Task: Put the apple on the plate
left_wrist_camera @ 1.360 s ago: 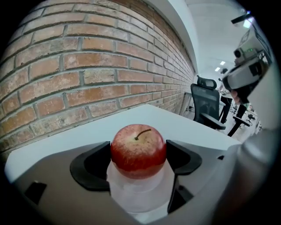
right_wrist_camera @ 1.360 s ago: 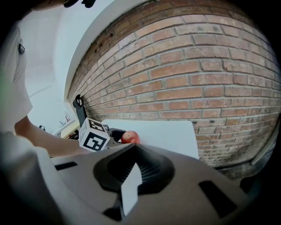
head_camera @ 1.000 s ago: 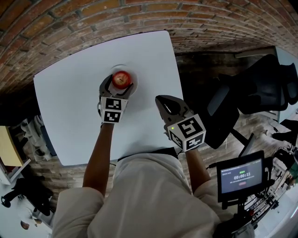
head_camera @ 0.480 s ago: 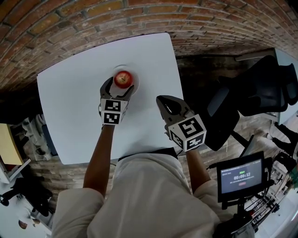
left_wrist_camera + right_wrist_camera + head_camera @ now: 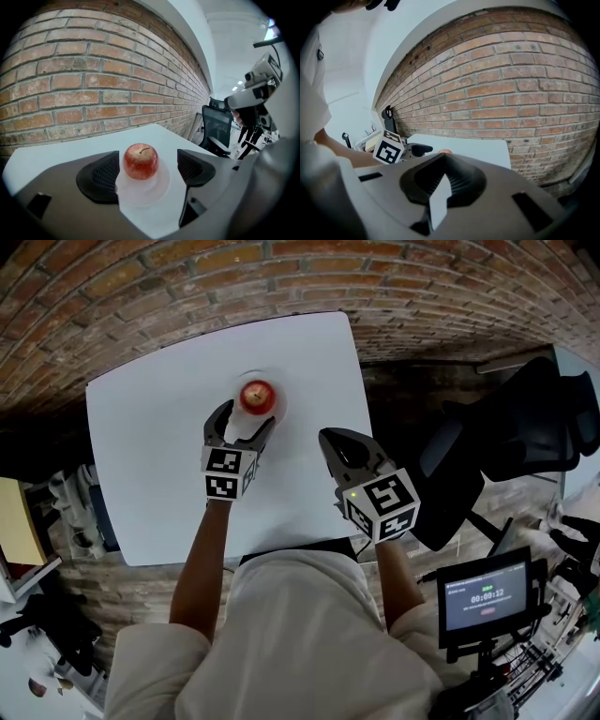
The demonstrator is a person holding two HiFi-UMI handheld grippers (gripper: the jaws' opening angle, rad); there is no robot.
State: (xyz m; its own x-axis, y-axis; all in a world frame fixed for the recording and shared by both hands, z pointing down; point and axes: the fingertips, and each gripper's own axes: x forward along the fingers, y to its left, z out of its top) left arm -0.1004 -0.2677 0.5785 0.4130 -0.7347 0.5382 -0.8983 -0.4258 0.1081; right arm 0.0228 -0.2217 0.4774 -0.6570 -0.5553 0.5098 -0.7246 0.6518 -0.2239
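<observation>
On the plate (image 5: 160, 186), stem up, sits the apple (image 5: 140, 161) — the task's end state looks met. Left gripper (image 5: 245, 425) is at the plate's near side, jaws spread wide and clamping nothing, with the apple just beyond their tips. Right gripper (image 5: 340, 442) is well to the plate's right, jaws pressed together, empty. The apple is likely firm, fairly heavy, smooth-skinned and prone to roll — best taken across its widest girth, pads on opposite cheeks.

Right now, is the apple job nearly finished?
It looks done: the apple sits upright on the plate. Nothing is in hand. The left claw is open with the apple loose between its jaws, and the right claw is shut and empty, off to the side. All that's probably left is to pull the left claw away.
</observation>
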